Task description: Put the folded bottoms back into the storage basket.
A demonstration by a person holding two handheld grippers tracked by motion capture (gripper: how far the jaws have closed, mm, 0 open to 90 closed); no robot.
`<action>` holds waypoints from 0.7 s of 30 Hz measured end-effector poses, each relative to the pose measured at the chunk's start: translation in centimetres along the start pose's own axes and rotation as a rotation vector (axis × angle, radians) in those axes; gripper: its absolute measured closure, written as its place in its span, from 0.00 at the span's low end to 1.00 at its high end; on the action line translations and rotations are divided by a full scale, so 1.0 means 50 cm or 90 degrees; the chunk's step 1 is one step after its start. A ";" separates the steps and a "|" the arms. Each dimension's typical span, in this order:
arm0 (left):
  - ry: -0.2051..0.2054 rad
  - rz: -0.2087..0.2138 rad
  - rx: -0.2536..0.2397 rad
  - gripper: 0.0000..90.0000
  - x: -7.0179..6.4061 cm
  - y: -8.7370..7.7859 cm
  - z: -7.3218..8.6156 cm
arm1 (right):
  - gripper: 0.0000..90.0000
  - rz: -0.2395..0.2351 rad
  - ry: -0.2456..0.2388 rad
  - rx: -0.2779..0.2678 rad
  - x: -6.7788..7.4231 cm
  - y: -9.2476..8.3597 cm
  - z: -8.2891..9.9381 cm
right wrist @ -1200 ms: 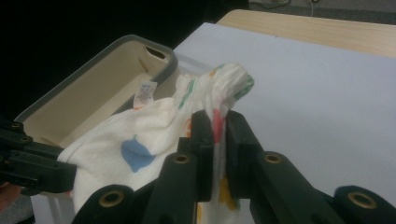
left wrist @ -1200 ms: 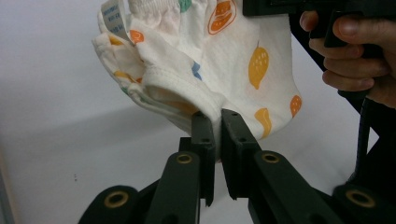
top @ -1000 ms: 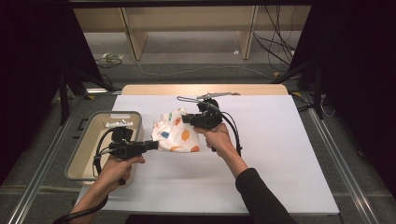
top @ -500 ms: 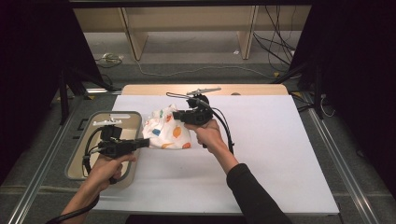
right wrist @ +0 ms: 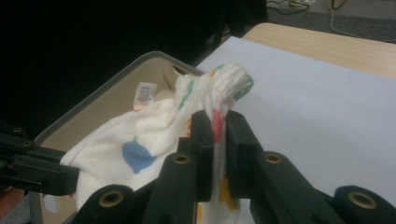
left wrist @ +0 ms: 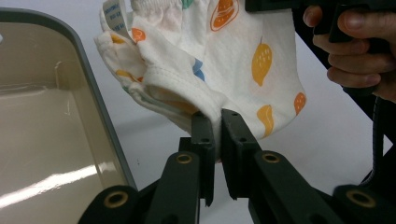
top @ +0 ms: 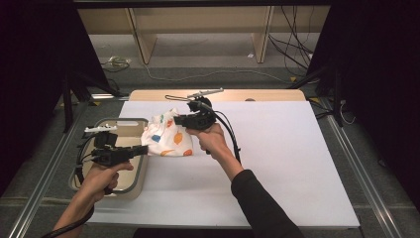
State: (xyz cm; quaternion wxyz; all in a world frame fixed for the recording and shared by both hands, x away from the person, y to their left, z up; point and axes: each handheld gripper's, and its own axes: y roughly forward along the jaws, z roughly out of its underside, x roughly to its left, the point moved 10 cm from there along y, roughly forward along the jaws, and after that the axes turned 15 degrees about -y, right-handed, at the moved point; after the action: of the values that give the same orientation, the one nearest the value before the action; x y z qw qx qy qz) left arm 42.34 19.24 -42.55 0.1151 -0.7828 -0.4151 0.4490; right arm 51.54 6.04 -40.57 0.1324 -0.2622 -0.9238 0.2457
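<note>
A small white garment [top: 166, 135] printed with orange, blue and green fruit hangs between the two grippers, lifted off the white table sheet [top: 277, 163]. My left gripper [top: 144, 148] is shut on its lower hem [left wrist: 205, 105], pinching a fold of cloth between the jaws. My right gripper [top: 177, 119] is shut on the gathered waistband [right wrist: 223, 91] at the garment's top. In the left gripper view a white label [left wrist: 112, 10] dangles at the upper left. The garment hangs beside the tray's right rim [top: 143, 171].
A beige tray with a grey rim [top: 89, 130] sits at the table's left edge, under my left hand. A thin metal tool [top: 200, 93] lies on the wooden strip at the table's far edge. Cables trail from both grippers. White sheet stretches right of my right hand.
Both grippers have carried the garment leftward, closer to the tray, and slightly up. The left hand now sits over the tray. Both grips stay the same.
</note>
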 end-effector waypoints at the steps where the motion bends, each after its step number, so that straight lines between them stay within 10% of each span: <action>1: -0.002 0.000 -0.001 0.93 0.003 -0.004 0.000 | 0.92 0.000 0.000 0.000 0.002 0.002 -0.003; 21: -0.029 -0.015 -0.042 0.93 0.053 -0.061 -0.022 | 0.92 -0.016 -0.028 0.015 0.057 0.068 -0.050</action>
State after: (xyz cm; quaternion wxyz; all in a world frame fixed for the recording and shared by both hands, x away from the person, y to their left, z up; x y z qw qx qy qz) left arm 42.23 23.39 -41.84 0.0849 -0.7711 -0.4411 0.4513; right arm 51.54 11.10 -39.90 0.1179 -0.2432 -0.9269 0.2606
